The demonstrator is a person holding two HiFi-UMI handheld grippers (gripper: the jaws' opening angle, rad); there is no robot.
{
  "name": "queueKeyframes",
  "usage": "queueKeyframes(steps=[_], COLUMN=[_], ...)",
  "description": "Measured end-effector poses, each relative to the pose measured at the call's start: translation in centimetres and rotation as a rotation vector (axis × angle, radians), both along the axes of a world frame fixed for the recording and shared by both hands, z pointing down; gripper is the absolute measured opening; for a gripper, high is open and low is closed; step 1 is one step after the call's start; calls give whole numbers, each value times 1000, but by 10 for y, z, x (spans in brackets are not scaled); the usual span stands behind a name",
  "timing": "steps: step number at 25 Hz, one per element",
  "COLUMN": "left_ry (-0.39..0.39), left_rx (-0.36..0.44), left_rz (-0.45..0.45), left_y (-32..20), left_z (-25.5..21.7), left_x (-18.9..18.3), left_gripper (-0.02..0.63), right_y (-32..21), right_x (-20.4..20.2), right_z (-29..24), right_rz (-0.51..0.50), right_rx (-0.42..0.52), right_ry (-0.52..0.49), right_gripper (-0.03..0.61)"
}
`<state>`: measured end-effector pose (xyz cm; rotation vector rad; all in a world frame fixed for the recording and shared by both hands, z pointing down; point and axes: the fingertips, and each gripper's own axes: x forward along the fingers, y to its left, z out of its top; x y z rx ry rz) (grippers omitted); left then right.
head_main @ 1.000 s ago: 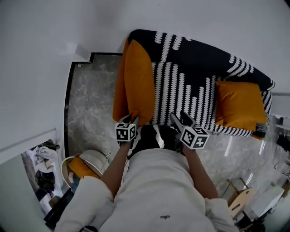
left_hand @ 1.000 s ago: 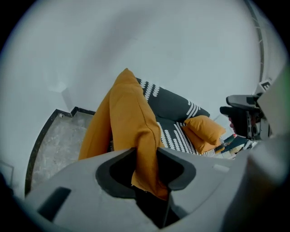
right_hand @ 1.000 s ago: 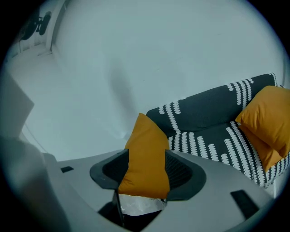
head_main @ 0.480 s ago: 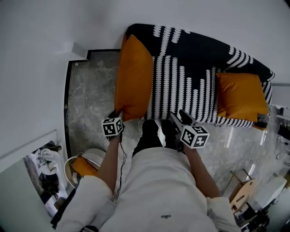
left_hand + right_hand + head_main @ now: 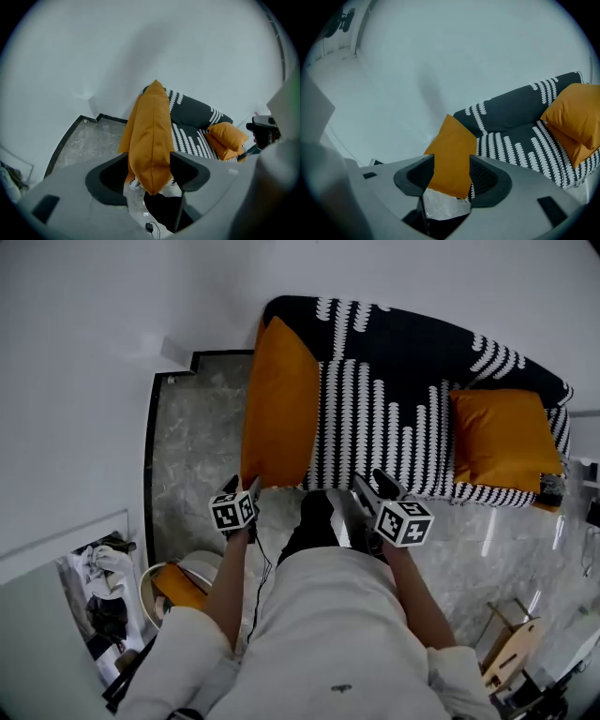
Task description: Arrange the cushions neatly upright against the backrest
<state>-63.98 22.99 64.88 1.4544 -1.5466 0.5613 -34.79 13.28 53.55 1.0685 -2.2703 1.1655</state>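
The left cushion (image 5: 279, 409) and the right cushion (image 5: 502, 442) are plain orange, the sofa (image 5: 412, 352) is black with columns of white scalloped marks, the floor (image 5: 192, 474) is mottled grey marble with a dark border, the wall (image 5: 84, 352) is plain white, and the person's shirt (image 5: 328, 634) is off-white.

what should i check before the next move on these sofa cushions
1. Left gripper free of the left cushion: ok. Its jaws have just been opening; the cushion's corner sits between them, but the pads are not pressing.
2. Right gripper empty: ok. The jaws are apart with nothing gripped.
3. Left cushion upright: ok, it stands on edge.
4. Left cushion against the backrest: not ok. It runs front to back along the sofa's left end.
5. Right cushion upright against the backrest: not ok. It seems to lie slanted at the right end.
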Motion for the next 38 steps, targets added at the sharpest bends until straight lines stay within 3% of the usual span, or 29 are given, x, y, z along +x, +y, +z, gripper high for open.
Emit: queueKeyframes(steps=[5, 13, 20, 24, 29, 38], left_ry=[-13, -58, 15, 90, 106, 176], left_rx=[-11, -6, 70, 71, 58, 35], left_rz=[-67, 8, 258, 508, 785, 990], left_y=[37, 54, 7, -10, -40, -132], left_z=[-16, -39, -45, -51, -50, -30], left_x=[46, 165, 319, 425, 525, 656], left_gripper=[276, 276, 273, 272, 273, 273], right_y=[12, 31, 66, 82, 83, 37], right_x=[50, 177, 305, 378, 446, 569], right_z=[-10, -21, -17, -12, 1, -14], right_rz=[19, 111, 290, 442, 615, 735], right_rx=[33, 76, 96, 89, 59, 85], right_ry=[-43, -87, -65, -65, -74, 76], right_gripper=[234, 233, 233, 233, 233, 233])
